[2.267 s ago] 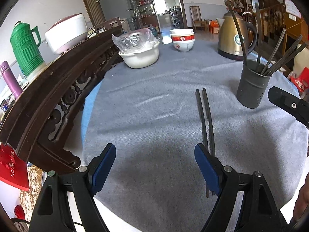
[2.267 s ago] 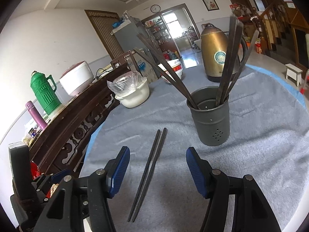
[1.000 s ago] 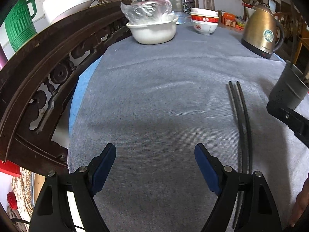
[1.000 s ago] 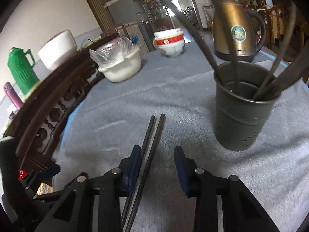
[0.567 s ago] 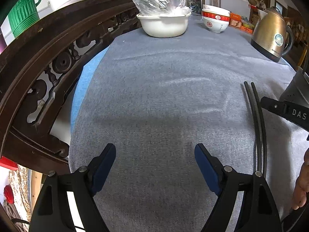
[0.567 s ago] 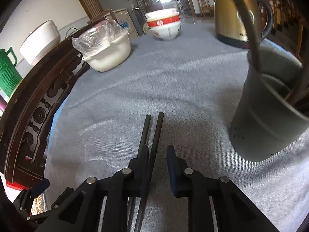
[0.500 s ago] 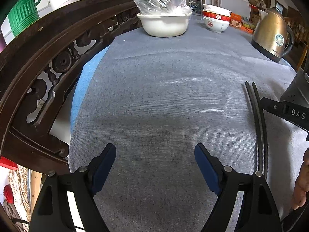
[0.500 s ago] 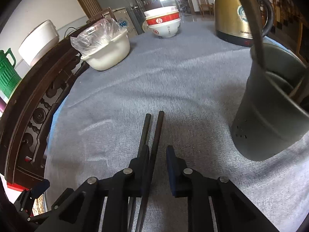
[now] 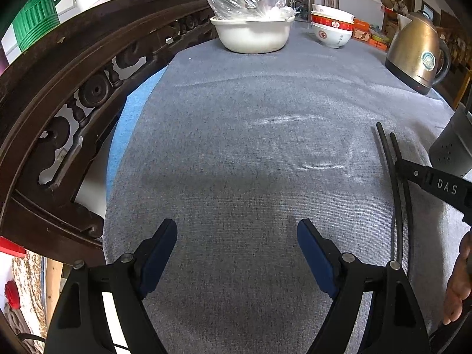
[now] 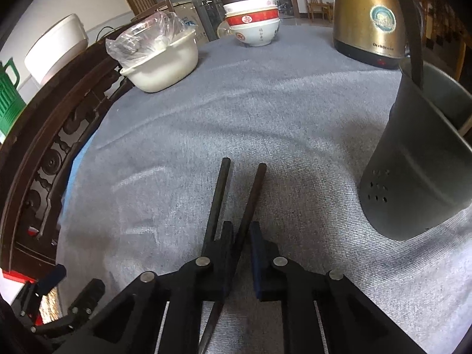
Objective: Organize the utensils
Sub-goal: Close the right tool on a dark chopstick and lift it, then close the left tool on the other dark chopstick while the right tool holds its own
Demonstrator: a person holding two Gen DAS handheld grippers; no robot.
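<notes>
Two dark chopsticks lie on the grey tablecloth (image 10: 265, 112). In the right wrist view my right gripper (image 10: 240, 228) has closed around the right chopstick (image 10: 250, 200); the left chopstick (image 10: 216, 200) lies just outside its left finger. The grey metal utensil holder (image 10: 413, 177) stands to the right, with utensils in it. In the left wrist view my left gripper (image 9: 236, 236) is open and empty over bare cloth; the chopsticks (image 9: 395, 183) lie to its right, under the right gripper's finger (image 9: 433, 181).
A white basin with a plastic bag (image 10: 162, 62), stacked red-and-white bowls (image 10: 255, 26) and a gold kettle (image 10: 368, 17) stand at the far side. A carved dark wooden rail (image 9: 73, 88) runs along the left table edge.
My right gripper lowered to the chopsticks and its jaws narrowed from wide open to closed on one chopstick. The left gripper drifted left and stayed open.
</notes>
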